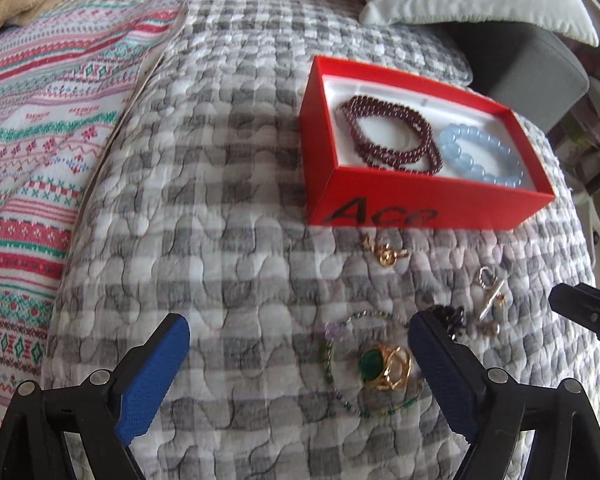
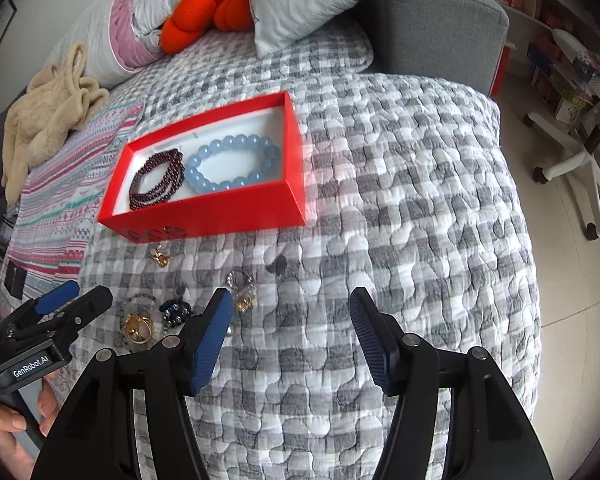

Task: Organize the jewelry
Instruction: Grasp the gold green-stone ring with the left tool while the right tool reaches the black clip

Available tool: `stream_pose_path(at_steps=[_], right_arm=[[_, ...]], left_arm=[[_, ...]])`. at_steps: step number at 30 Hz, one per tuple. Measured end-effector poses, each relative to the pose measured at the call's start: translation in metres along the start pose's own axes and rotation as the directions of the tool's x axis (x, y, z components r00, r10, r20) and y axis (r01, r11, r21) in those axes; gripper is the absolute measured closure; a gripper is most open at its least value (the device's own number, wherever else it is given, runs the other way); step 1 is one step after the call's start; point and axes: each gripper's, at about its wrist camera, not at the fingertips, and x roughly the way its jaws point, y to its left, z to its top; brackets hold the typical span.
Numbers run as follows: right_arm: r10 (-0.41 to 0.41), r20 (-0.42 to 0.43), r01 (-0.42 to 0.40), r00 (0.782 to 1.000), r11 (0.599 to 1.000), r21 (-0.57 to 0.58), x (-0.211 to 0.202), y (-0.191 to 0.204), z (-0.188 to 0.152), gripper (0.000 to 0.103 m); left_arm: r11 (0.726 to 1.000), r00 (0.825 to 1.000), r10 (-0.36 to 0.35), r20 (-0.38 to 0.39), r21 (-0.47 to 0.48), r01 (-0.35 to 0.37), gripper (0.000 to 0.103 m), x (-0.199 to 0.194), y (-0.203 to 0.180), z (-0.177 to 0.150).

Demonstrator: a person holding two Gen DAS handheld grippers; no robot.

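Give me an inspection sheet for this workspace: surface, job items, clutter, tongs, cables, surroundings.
Surface: grey checked quilt, wrinkled, over a sofa.
Job's things: red box open, holding a dark red bead bracelet and a pale blue bead bracelet. Loose on the quilt: green-stone gold ring inside a thin bead chain, gold earring, silver clasp piece, dark bead cluster.
Clutter: beige blanket, orange cushion, pillows.
Tongs: left tongs open, ring between the fingers, untouched; right tongs open, empty.
Cables: nothing seen.
Surroundings: white swivel chair base, shelves behind.
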Motion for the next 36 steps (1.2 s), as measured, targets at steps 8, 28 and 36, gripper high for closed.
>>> stream_pose_path(at_steps=[8,28,36], right_arm=[[-0.068,-0.049,0.07,0.996,0.997,0.025,0.013,-0.012,-0.015,0.039],[-0.051,-0.055,0.05,0.997,0.999,-0.014,0.017,0.003,-0.016,0.039],[0.047,-0.051,-0.048,0.998,0.999,-0.02,0.014,0.022,-0.014,0.039]], left_arm=[[0.996,0.996,-0.086,-0.019,0.019,0.086,0.02,-0.008,-0.001,-0.013],[0.98,0.995,-0.069,-0.067,0.181,0.081,0.078,0.017,-0.042,-0.018],[0.987,0.993,-0.114,0.011,0.119,0.112,0.086,-0.009,-0.022,-0.009]])
